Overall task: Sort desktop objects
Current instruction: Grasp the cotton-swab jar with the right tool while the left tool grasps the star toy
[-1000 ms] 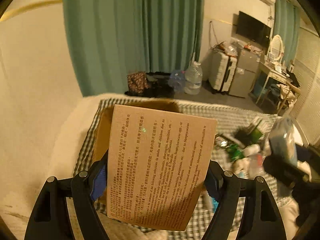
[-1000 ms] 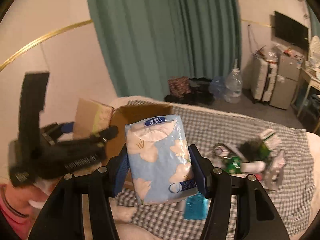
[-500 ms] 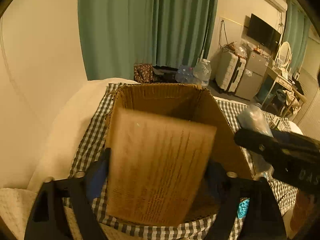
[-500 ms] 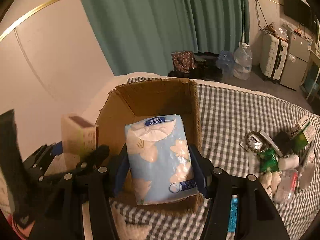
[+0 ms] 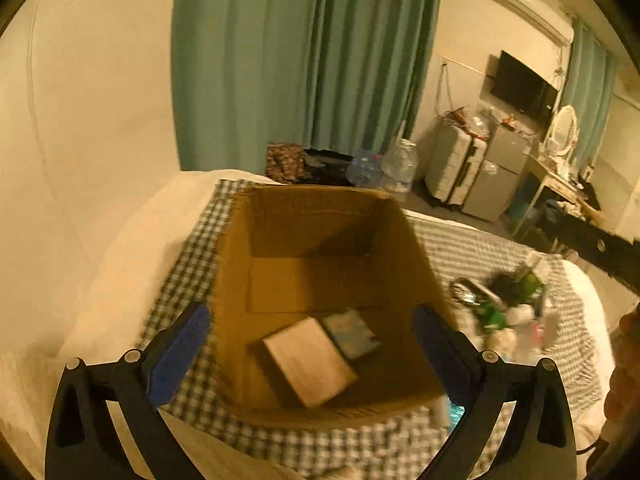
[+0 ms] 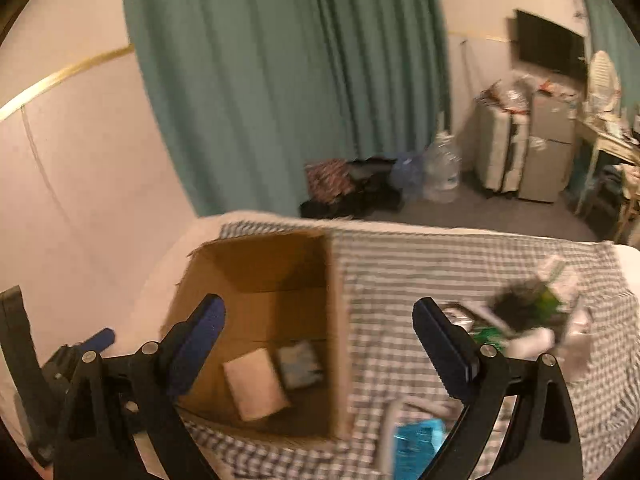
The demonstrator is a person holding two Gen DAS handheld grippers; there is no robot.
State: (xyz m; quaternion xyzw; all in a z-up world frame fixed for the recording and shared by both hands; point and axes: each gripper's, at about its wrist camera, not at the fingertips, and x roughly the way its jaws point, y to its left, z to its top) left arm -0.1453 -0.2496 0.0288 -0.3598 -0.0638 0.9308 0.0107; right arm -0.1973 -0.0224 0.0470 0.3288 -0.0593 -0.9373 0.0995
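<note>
Claws, two of them, are hanging over one cardboard box [image 5: 320,248] on the bed's checked cloth [image 6: 440,264]. Left claw [image 5: 312,340] and right claw [image 6: 320,340] are both opening wide, nothing between their pads. Two things are lying side by side on the box floor: one tan carton [image 5: 310,360] and, at its 2 o'clock, one blue tissue pack [image 5: 352,334]. One blurred heap of clutter [image 6: 524,316] is sitting at 3 o'clock of the box.

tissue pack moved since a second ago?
Yes. It left the right gripper, whose jaws are opening with nothing between them, and now lies in the cardboard box, the tissue pack beside the tan box.
</note>
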